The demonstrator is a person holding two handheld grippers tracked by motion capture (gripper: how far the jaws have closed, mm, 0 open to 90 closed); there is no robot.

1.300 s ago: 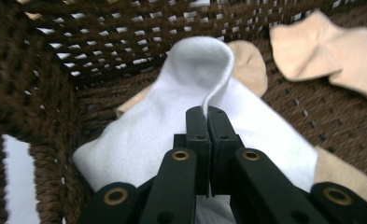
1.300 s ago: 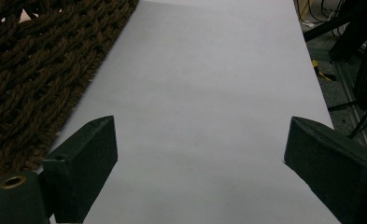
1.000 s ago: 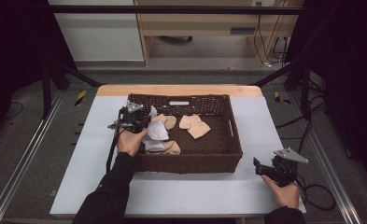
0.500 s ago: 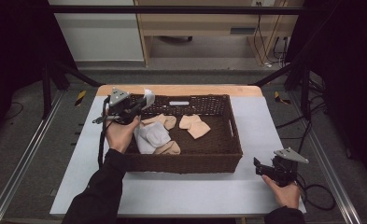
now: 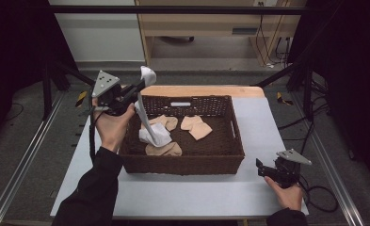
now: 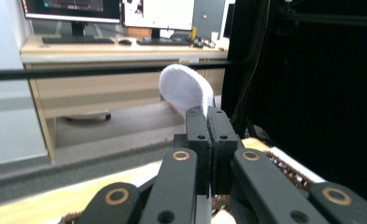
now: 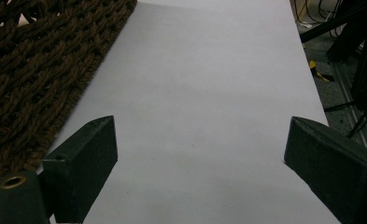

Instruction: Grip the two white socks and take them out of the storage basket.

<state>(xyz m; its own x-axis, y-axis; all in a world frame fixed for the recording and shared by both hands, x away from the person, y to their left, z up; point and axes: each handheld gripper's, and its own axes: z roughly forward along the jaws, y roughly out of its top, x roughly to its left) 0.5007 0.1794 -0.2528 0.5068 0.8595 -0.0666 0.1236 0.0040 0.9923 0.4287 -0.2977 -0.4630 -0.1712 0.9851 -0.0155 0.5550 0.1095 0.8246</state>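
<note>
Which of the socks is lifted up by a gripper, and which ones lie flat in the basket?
The white sock is pinched by the left gripper and hangs into the basket. The beige socks lie flat on its bottom.

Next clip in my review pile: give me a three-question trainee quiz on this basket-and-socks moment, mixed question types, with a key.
1. True or false: the left claw is shut on the white sock.
2. Multiple choice: where does the lower end of the white sock hang? A) on the bare table right of the basket B) inside the wicker basket C) over the floor
3. Short answer: how do the jaws of the right claw stand, and what lies between them?

Key:
1. True; in the left gripper view the jaws pinch the sock's end.
2. B; it drapes down among the beige socks.
3. Wide open, with only bare white table between them.
</note>
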